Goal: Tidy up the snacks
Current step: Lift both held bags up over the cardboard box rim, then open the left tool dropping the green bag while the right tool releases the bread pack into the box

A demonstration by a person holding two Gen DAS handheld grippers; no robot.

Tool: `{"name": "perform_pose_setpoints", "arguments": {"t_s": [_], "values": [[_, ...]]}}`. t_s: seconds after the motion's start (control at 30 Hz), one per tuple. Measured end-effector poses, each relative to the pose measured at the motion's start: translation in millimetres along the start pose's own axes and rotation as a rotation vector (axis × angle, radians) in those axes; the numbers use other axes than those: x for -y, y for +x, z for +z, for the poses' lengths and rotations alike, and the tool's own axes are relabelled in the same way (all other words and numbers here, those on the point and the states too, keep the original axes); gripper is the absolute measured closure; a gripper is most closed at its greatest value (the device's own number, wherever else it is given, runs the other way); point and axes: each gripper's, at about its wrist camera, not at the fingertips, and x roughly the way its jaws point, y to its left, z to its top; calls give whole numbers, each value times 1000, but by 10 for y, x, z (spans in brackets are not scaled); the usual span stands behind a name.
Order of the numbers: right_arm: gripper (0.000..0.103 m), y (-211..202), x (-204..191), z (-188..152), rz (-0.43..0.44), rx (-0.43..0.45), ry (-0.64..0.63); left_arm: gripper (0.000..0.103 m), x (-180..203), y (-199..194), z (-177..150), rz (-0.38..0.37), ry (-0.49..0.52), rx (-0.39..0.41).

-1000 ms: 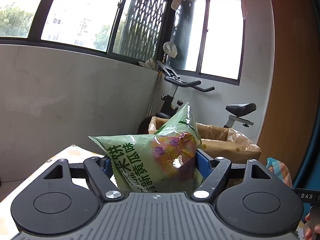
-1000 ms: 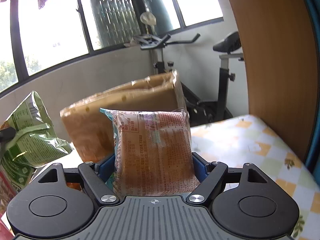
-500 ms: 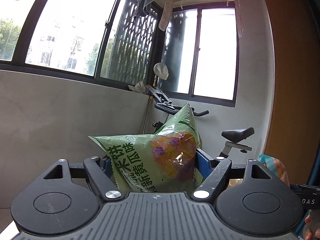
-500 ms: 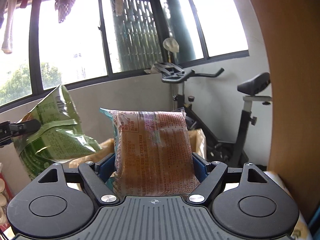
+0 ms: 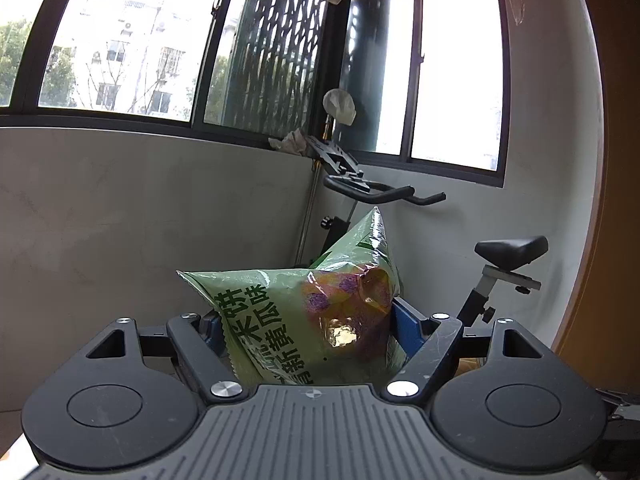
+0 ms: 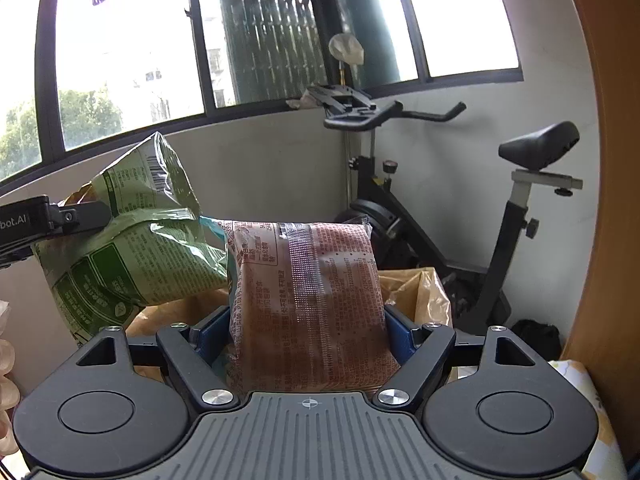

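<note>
A puffy green snack bag (image 5: 304, 320) with dark printed characters sits clamped between the blue pads of my left gripper (image 5: 310, 326), held up in the air. In the right wrist view the same green snack bag (image 6: 136, 252) hangs at the left with the left gripper's black finger (image 6: 76, 216) on it. My right gripper (image 6: 306, 328) is shut on a flat reddish-brown snack packet (image 6: 308, 300) standing upright between its pads. Below and behind both packets lies a brown paper bag (image 6: 420, 292) with an open mouth.
An exercise bike (image 6: 460, 216) stands against the grey wall under the windows. A wooden panel (image 6: 616, 200) rises at the right edge, and a patterned cloth (image 6: 600, 420) shows at the lower right. Pale objects (image 6: 6, 380) sit at the far left edge.
Both grippers have risen and moved forward with their packets; the table has dropped out of the left view, and the brown paper bag now sits lower, mostly hidden behind the packets.
</note>
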Motion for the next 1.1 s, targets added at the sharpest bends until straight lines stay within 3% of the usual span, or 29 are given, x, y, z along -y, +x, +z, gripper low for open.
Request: {"name": "perform_pose_setpoints", "arguments": {"t_s": [0.23,0.43,0.57,0.8,0.9,0.97,1.0,1.1], "values": [[27,186,111,-157,-18,-39,41,22,10,330,-27,-50,-13,-76],[26,185,97,-206,-10,-37,22,18,-78,538,-181,-108,-11,-205],[21,141,118,-186,4,-29,37,9,-217,451,-165,-139,-58,-191],[21,6,44,-200,-5,-24,3,9,-310,263,-112,-109,-32,-173],[21,-77,20,-201,-12,-17,-11,20,-383,180,-106,-109,-42,-158],[21,-119,18,-199,-10,-12,-5,50,-366,218,-112,-125,-23,-202],[21,-131,16,-198,-10,-14,-3,56,-346,252,-126,-138,-16,-231],[21,-155,8,-202,-8,-17,-10,61,-246,302,-208,-159,14,-257]]}}
